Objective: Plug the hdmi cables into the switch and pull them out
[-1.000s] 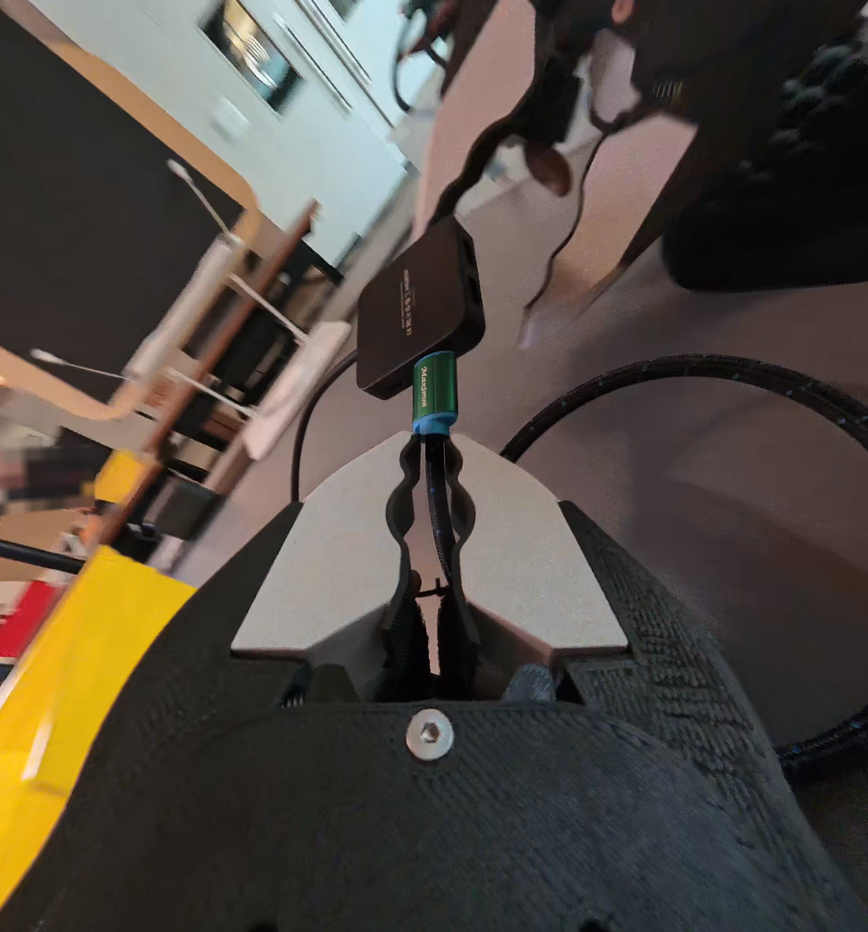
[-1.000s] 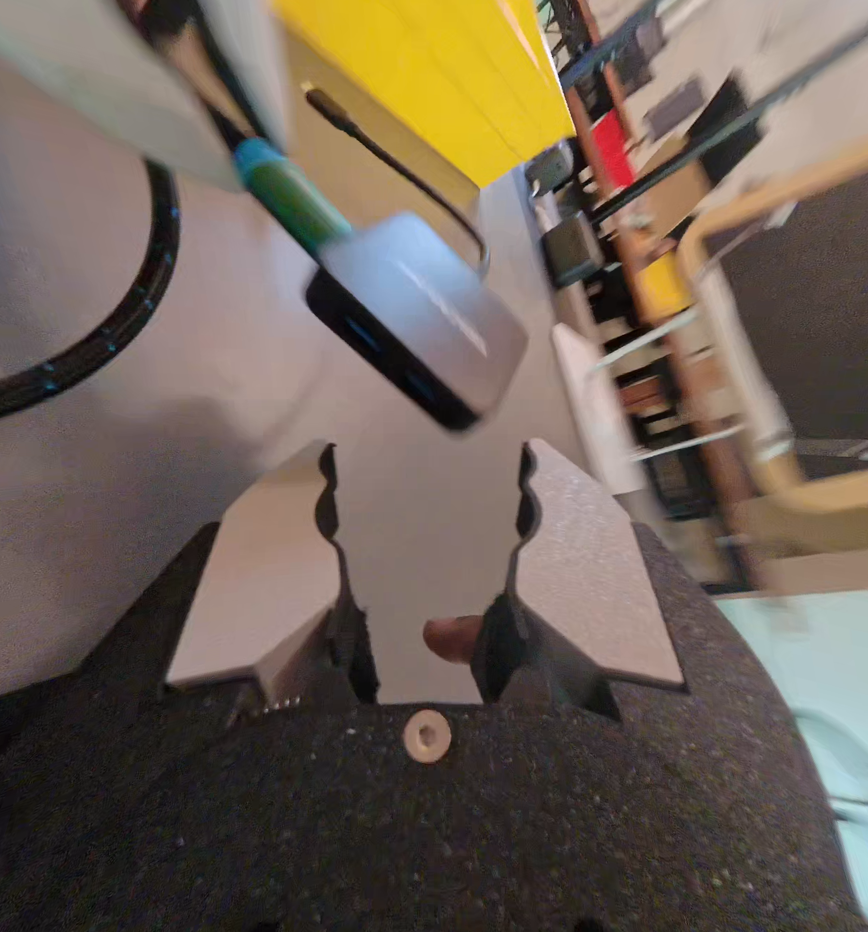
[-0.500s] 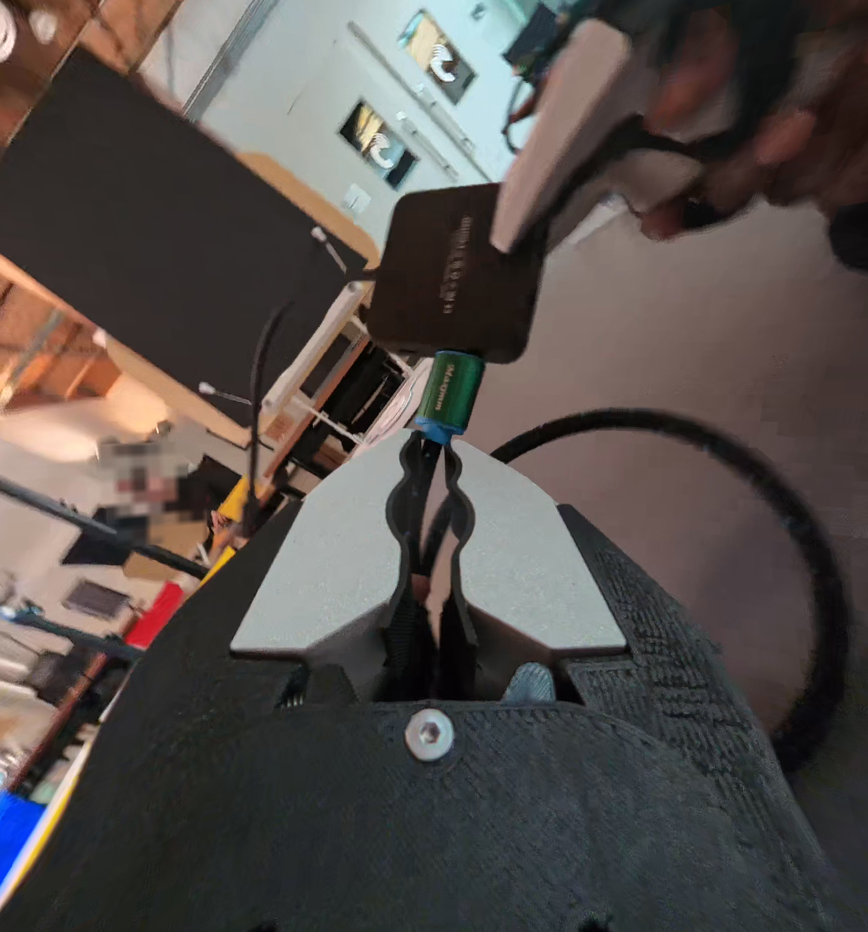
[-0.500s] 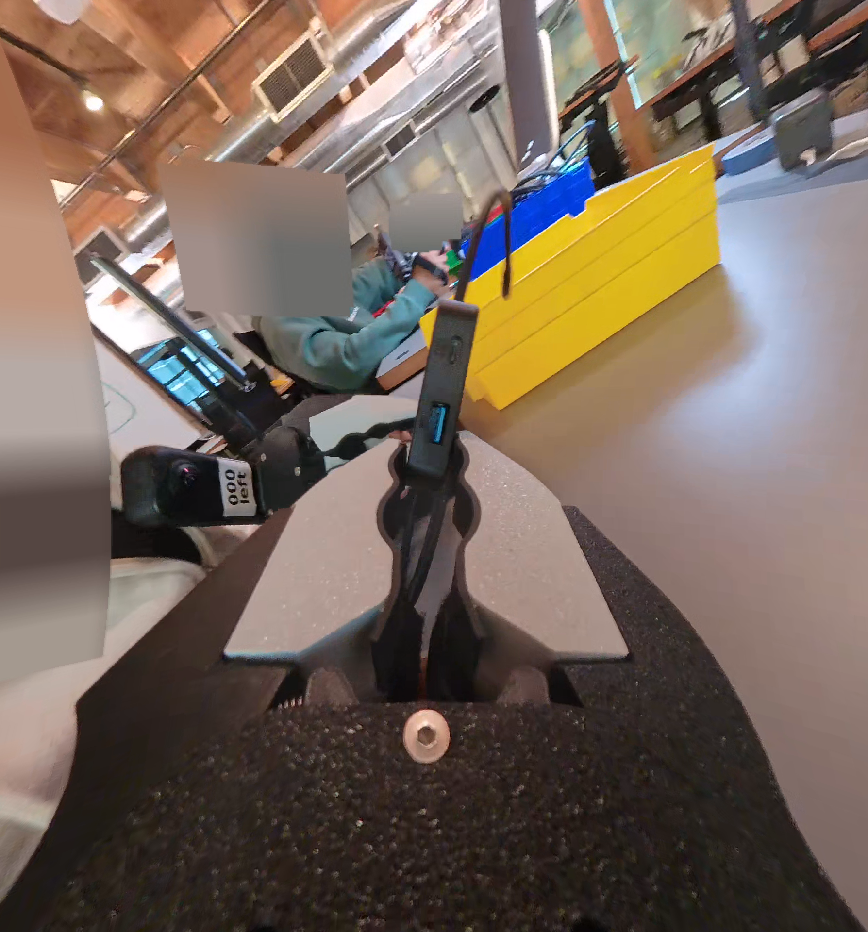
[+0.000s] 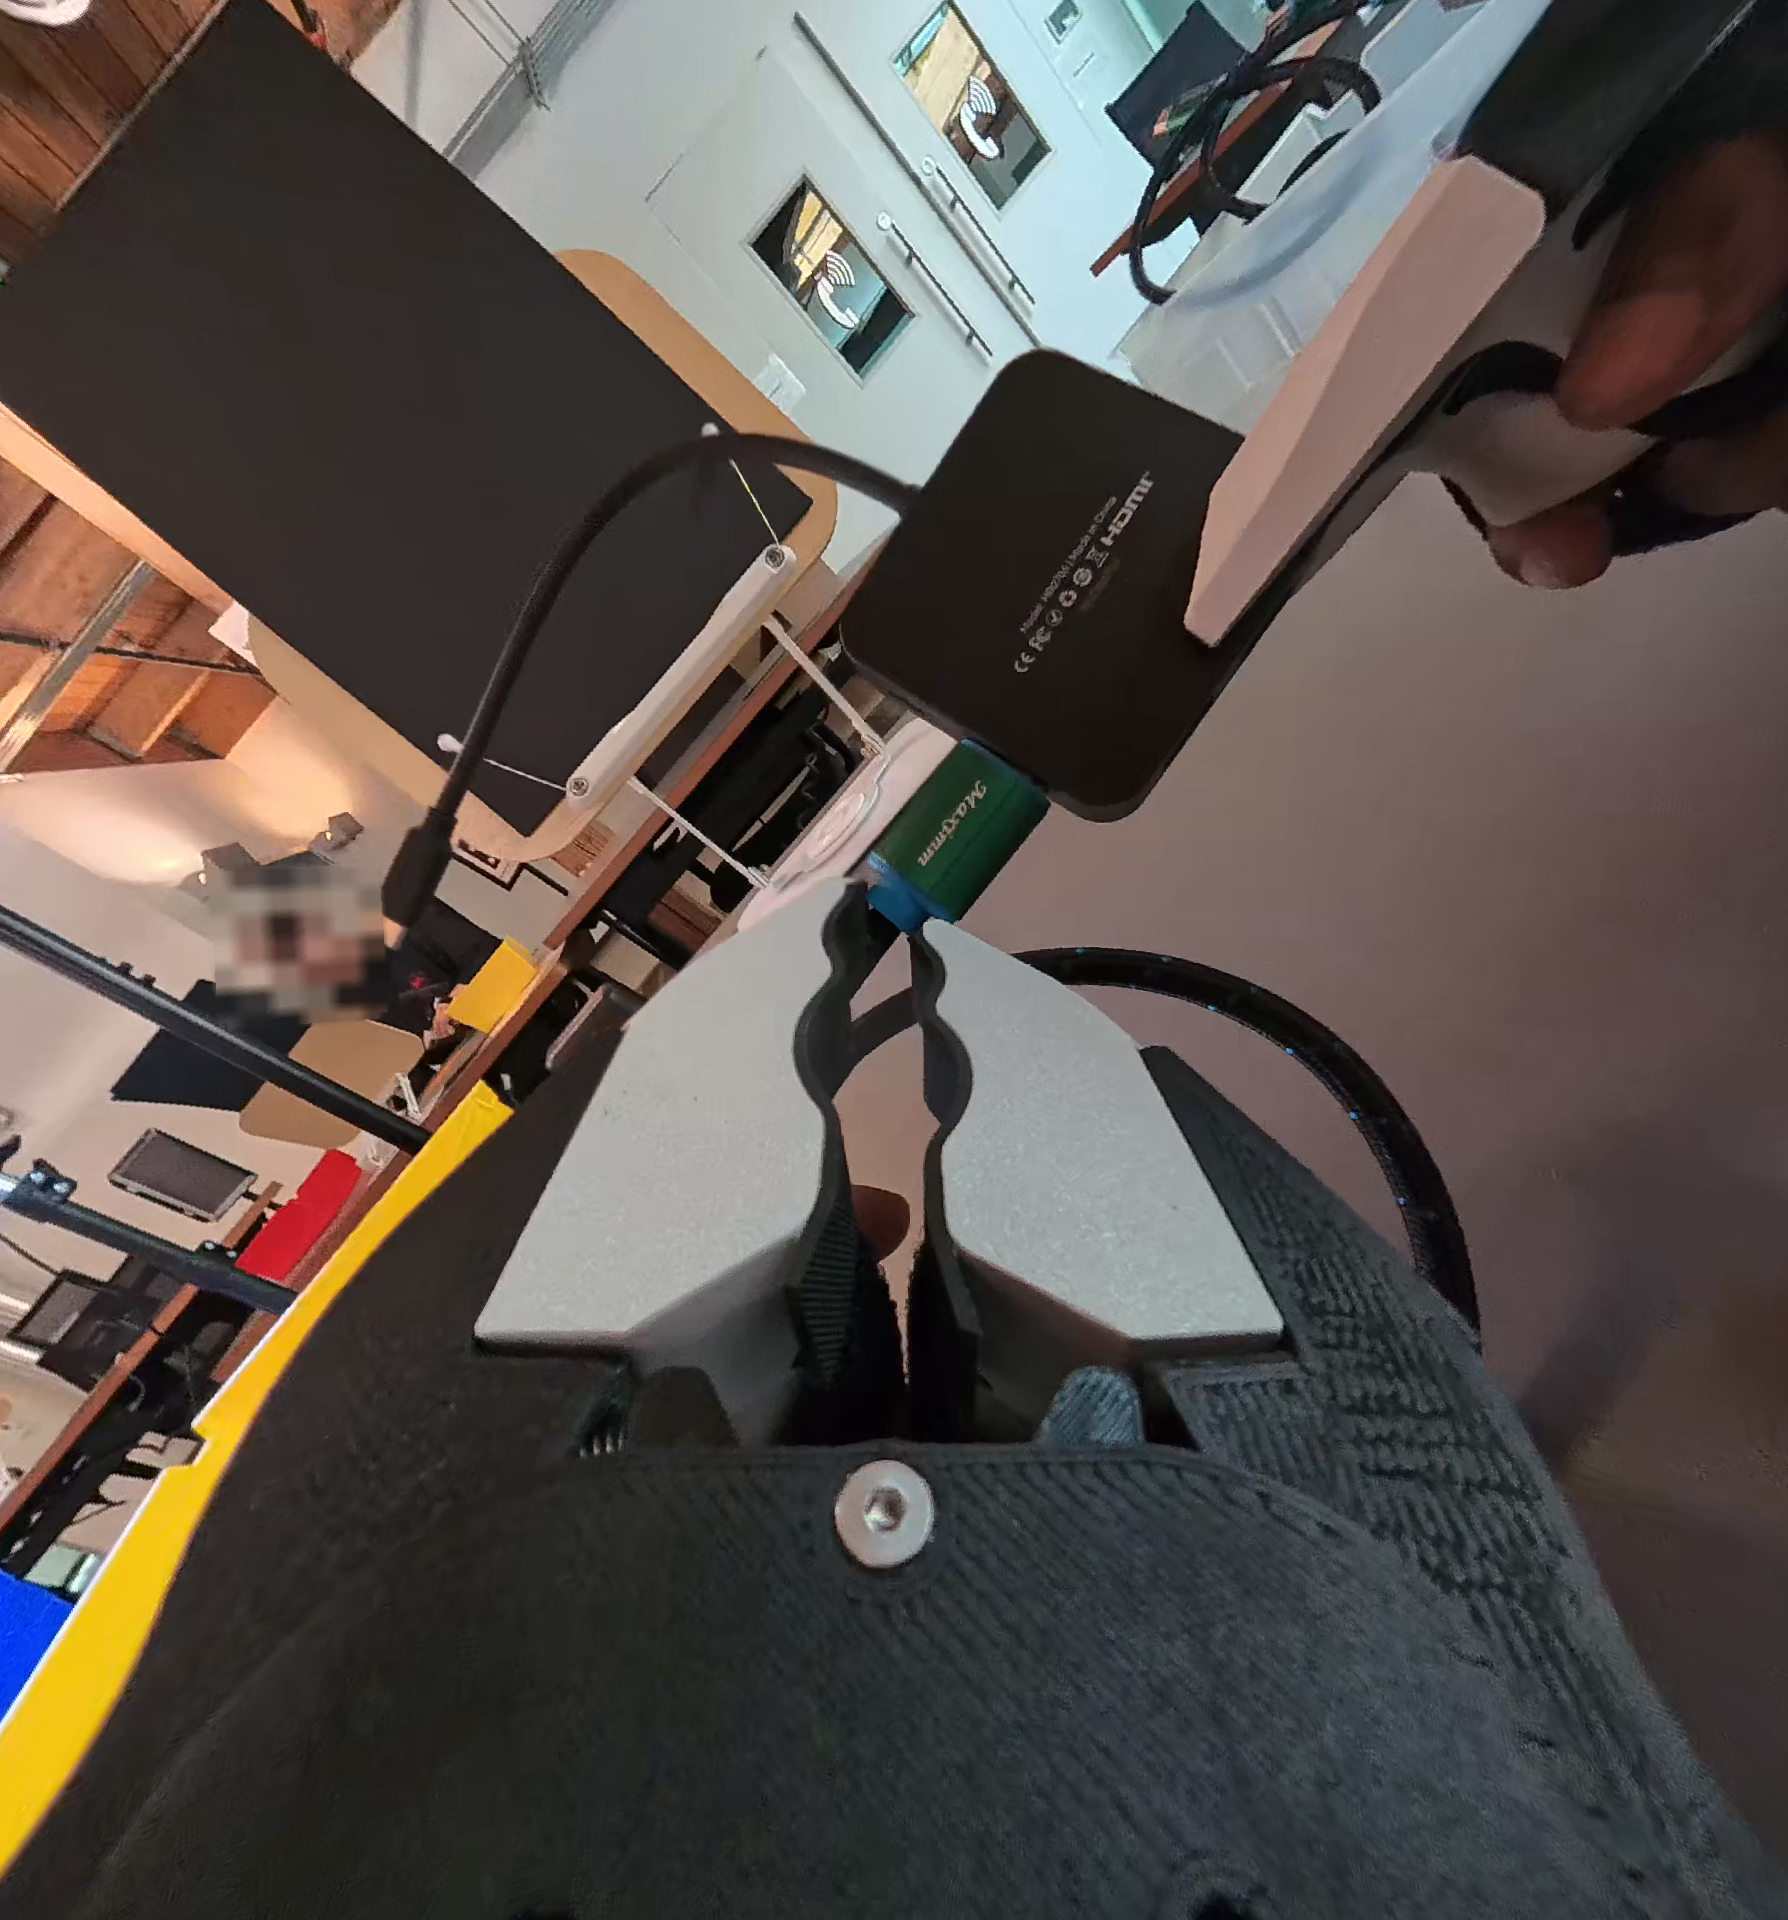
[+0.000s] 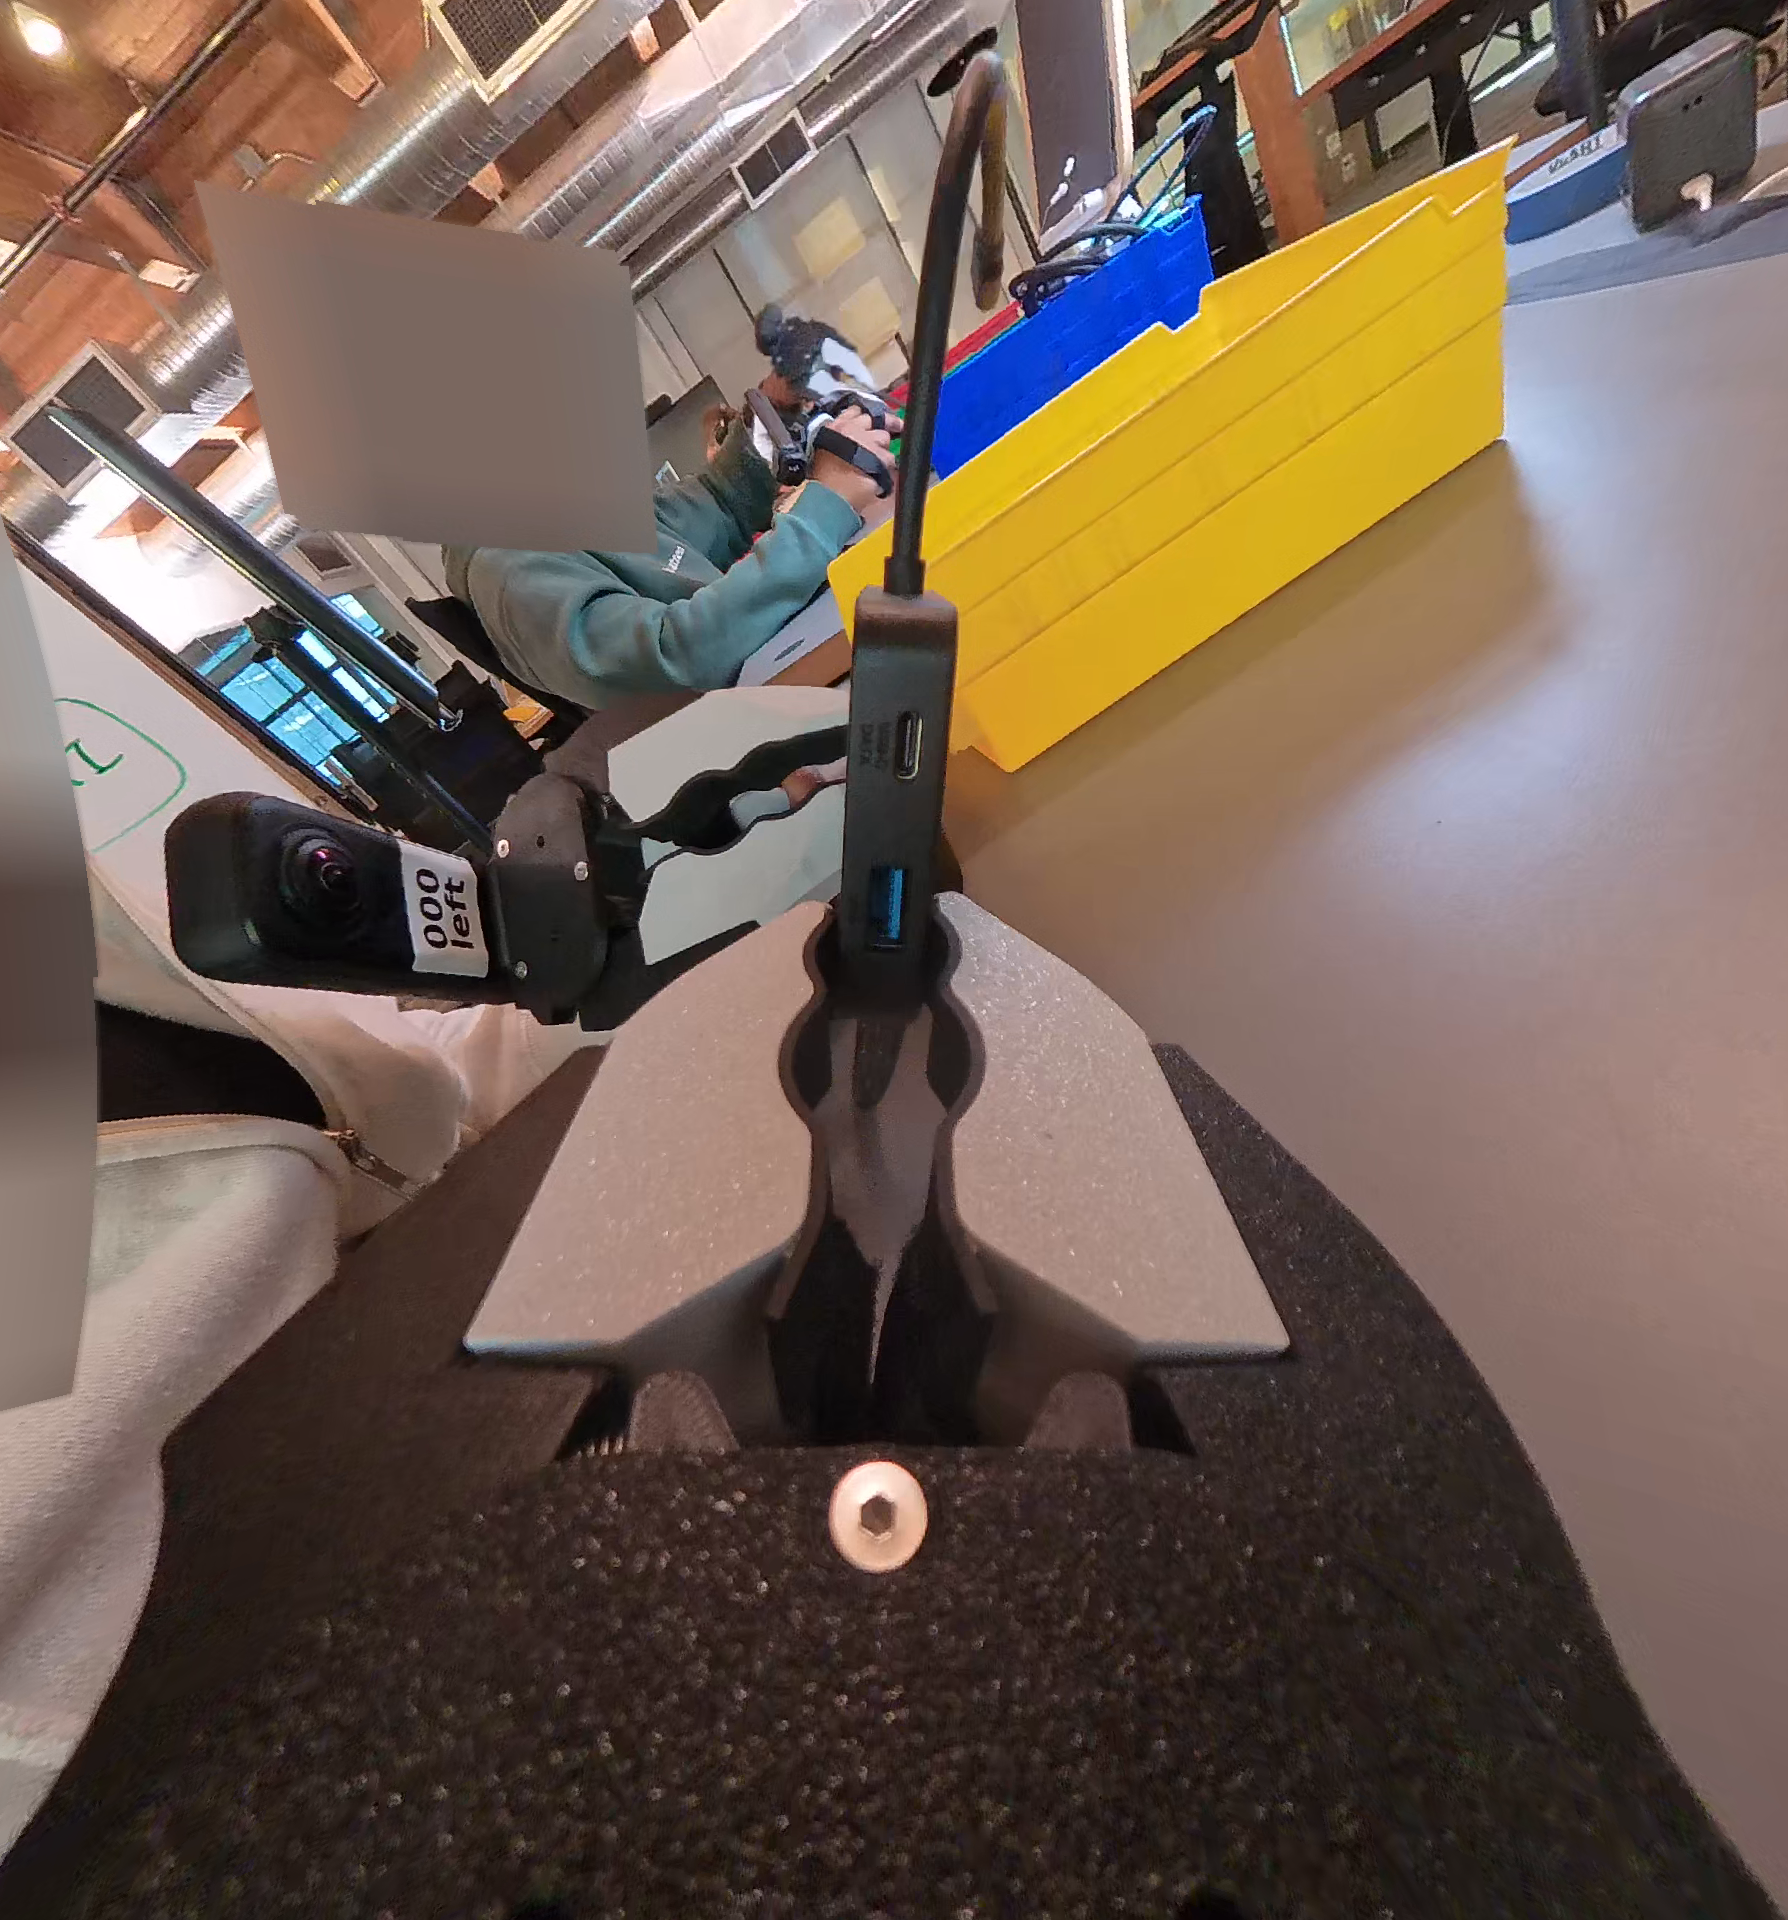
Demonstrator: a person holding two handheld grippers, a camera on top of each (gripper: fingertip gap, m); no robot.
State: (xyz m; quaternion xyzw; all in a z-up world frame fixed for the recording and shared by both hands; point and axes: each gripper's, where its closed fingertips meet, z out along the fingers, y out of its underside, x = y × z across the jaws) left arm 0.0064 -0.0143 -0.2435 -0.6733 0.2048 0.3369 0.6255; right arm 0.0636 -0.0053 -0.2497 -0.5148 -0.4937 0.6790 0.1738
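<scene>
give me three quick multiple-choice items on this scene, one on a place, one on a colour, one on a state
1. Where is the yellow bin?
A. on the table
B. on the floor
C. in a claw

2. What colour is the plug shell at the switch?
A. red
B. green
C. white

3. How is the right claw?
A. wide open
B. shut on nothing
C. shut on the switch

Answers: 1 A, the bin rests on the table. 2 B, the shell is green with a blue collar. 3 C, the fingers clamp the switch's edge.
</scene>
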